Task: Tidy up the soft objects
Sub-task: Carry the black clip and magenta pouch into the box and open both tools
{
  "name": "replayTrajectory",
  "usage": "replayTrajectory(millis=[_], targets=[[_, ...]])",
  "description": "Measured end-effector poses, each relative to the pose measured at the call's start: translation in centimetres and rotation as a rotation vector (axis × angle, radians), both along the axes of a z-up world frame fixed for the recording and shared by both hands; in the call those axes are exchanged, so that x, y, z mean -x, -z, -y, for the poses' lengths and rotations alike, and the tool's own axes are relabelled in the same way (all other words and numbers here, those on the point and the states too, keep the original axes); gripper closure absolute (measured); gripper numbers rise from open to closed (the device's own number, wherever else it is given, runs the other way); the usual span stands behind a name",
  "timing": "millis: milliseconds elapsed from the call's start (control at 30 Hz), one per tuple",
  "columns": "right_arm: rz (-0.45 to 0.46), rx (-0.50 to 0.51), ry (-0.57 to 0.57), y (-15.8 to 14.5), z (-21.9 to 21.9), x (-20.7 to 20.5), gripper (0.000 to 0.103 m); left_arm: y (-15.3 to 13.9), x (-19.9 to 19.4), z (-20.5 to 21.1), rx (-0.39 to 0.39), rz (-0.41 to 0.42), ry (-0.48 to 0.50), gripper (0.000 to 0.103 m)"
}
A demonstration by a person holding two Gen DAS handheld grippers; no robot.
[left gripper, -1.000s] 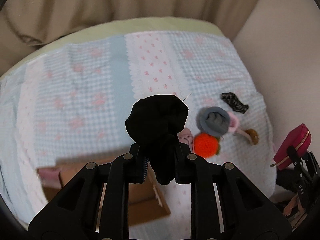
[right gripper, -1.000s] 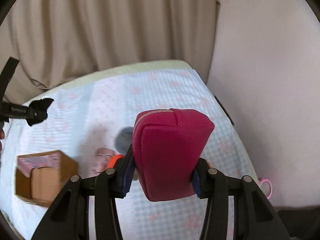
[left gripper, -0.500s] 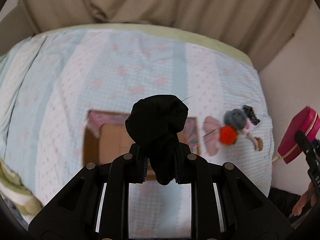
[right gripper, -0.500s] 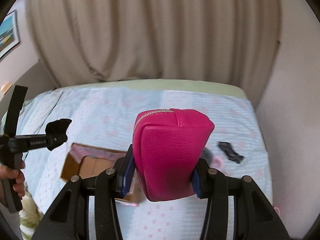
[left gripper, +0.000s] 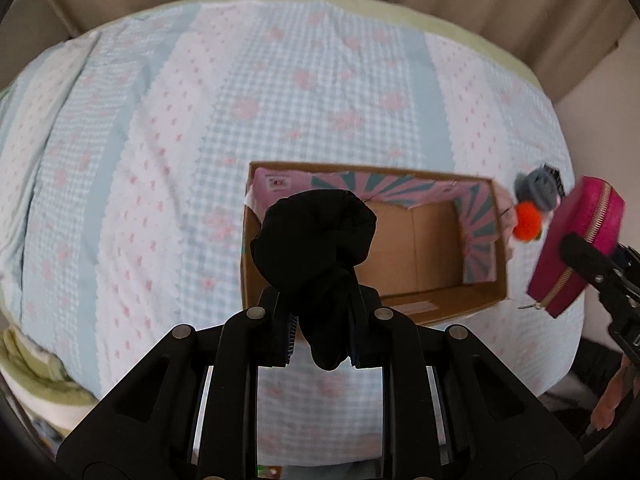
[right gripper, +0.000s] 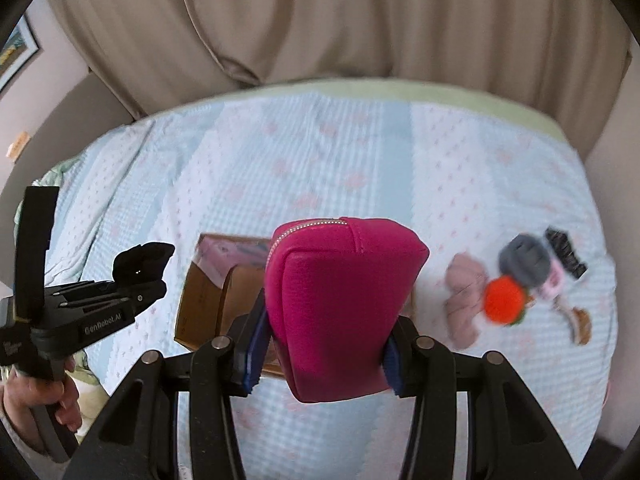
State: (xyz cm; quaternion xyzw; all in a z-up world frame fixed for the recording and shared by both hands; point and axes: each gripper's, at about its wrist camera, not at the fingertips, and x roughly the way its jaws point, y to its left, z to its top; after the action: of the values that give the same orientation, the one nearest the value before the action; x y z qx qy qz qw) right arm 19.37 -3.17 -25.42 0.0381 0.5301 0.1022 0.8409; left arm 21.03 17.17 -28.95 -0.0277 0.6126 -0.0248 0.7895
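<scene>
My left gripper (left gripper: 322,322) is shut on a bunched black cloth (left gripper: 316,240), held above the left end of an open cardboard box (left gripper: 436,300) on the bed. My right gripper (right gripper: 322,344) is shut on a magenta zip pouch (right gripper: 340,300), held in front of the same box (right gripper: 200,300). The pouch (left gripper: 576,248) also shows at the right edge of the left wrist view, right of the box. The left gripper (right gripper: 136,276) with the black cloth (right gripper: 140,260) shows at the left of the right wrist view, a hand (right gripper: 60,404) on its handle.
Right of the box lies a small pile: an orange pompom (right gripper: 504,300), a grey rolled item (right gripper: 524,260), a pink cloth (right gripper: 464,296), a black lacy piece (right gripper: 566,248). The checked bedspread (left gripper: 280,92) covers the bed; beige curtains (right gripper: 340,20) hang behind, a wall (right gripper: 612,160) stands at the right.
Both grippers have swept left across the bed with their loads. The box has come into the middle under them, and the pile of small items has slid to the right of both views.
</scene>
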Motion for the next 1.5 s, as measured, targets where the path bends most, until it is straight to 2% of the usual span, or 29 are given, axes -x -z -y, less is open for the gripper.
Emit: replayTrajectory(millis=[233,300,667,833,867,900,933,1000,1200,1500], targets=[[-0.17,0.012,0.024,6.2,-2.8,-3.5,0.059,5.0,-2.3,0.3,-0.001,-0.078,0.09,0.086],[-0.209,0.011,0.035,7.7,-2.9,-4.5,0.059,7.1,-3.3,0.7,-0.005,-0.111,0.116,0.086],[-0.435,-0.008,0.034,15.7,-2.7,-9.1,0.059,14.5,-6.0,2.3,-0.041,-0.233,0.175,0.086],[-0.487,-0.037,0.025,17.6,-2.5,-10.1,0.058,15.5,-6.4,3.8,-0.069,-0.232,0.23,0.084],[-0.498,-0.044,0.023,18.0,-2.5,-10.2,0.056,15.4,-6.5,3.9,-0.07,-0.22,0.236,0.069],[-0.513,-0.047,0.033,18.4,-2.4,-10.2,0.05,15.3,-6.5,4.2,-0.082,-0.21,0.245,0.026],[-0.52,-0.053,0.045,18.7,-2.2,-10.2,0.032,15.1,-6.5,4.4,-0.086,-0.209,0.251,0.001],[-0.523,-0.083,0.056,19.0,-1.9,-10.2,0.0,15.2,-6.4,4.4,-0.069,-0.21,0.25,0.0],[-0.486,-0.095,0.075,18.6,-1.4,-9.6,0.0,15.4,-6.5,3.8,-0.043,-0.22,0.228,0.0],[-0.413,-0.09,0.095,15.5,-1.1,-8.7,0.0,13.5,-6.2,2.9,-0.037,-0.175,0.216,0.0]])
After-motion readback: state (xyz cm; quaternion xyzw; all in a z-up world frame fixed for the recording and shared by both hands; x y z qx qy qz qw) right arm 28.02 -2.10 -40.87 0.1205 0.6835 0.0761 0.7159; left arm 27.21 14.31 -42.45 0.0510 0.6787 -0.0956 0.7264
